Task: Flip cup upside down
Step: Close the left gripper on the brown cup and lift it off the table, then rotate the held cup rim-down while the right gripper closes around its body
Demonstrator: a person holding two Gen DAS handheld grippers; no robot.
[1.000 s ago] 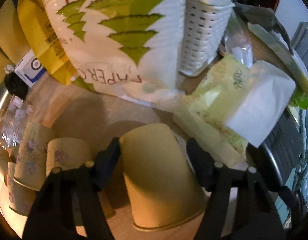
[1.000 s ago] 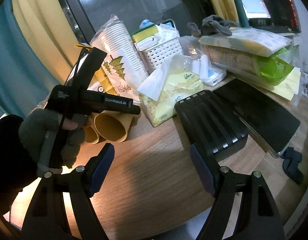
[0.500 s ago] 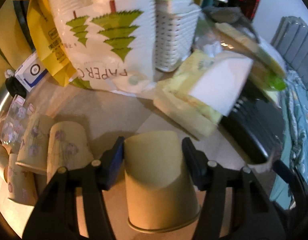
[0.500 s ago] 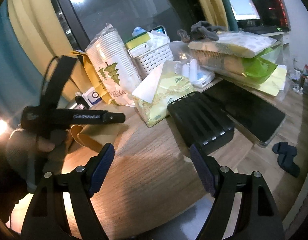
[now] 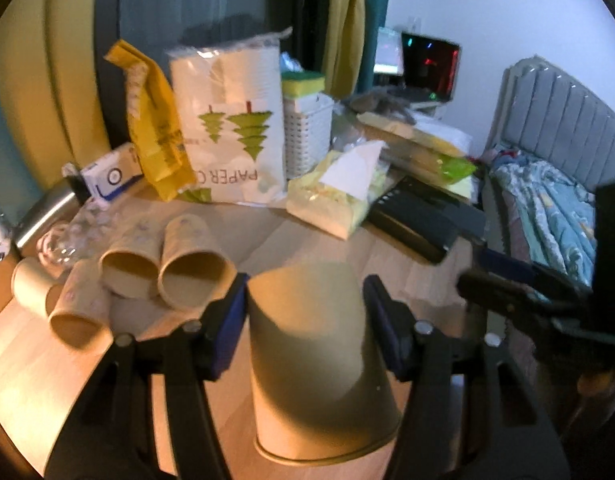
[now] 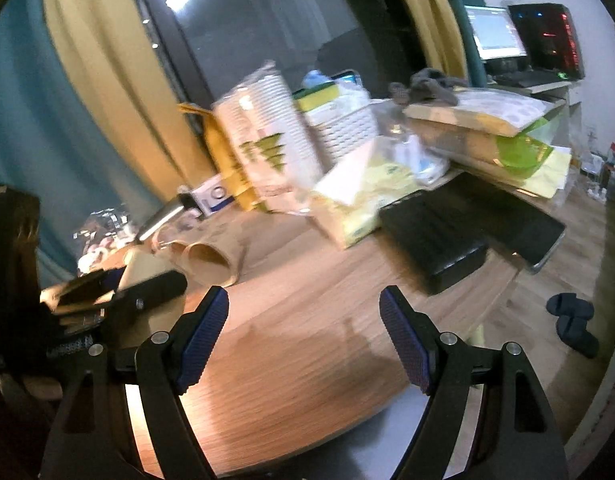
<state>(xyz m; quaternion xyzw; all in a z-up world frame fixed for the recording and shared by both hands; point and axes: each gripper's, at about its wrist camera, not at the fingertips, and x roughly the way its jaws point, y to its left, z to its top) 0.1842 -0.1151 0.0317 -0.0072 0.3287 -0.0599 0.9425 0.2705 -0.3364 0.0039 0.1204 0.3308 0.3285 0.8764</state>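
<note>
Between the two blue-padded fingers (image 5: pixel 227 322) of the left tool (image 5: pixel 305 320), a tan paper cup (image 5: pixel 315 356) is sitting upside down, its closed base pointing up and away from the camera and its wide rim lying low on the wooden tabletop (image 5: pixel 35 380). The left tool is clenching around the cup, both pads pressing against its sides. Just left of the cup, two more paper cups (image 5: pixel 167 264) are lying on their sides with their open mouths facing the camera, and two others (image 5: pixel 63 308) are lying further left. Behind the cup, a white bag of paper cups (image 5: pixel 231 128) printed with green trees is standing upright, a yellow bag (image 5: pixel 155 128) leaning at its left and a white slotted basket (image 5: pixel 305 132) standing at its right. A tissue pack (image 5: pixel 339 196) is lying behind and to the right of the cup, with a black case (image 5: pixel 423 216) beside it.

In the right wrist view, the right tool (image 6: pixel 303 336) is hanging released over bare tabletop (image 6: pixel 299 320), its jaws spread wide with nothing between them. To its left, the left tool (image 6: pixel 119 296) is showing as a dark blurred shape with the pale cup (image 6: pixel 145 266) at its tip, though blur is hiding the contact here. The lying cups (image 6: pixel 209 258) are resting just behind that cup, and the tree-printed bag (image 6: pixel 267 148) is standing further back.
</note>
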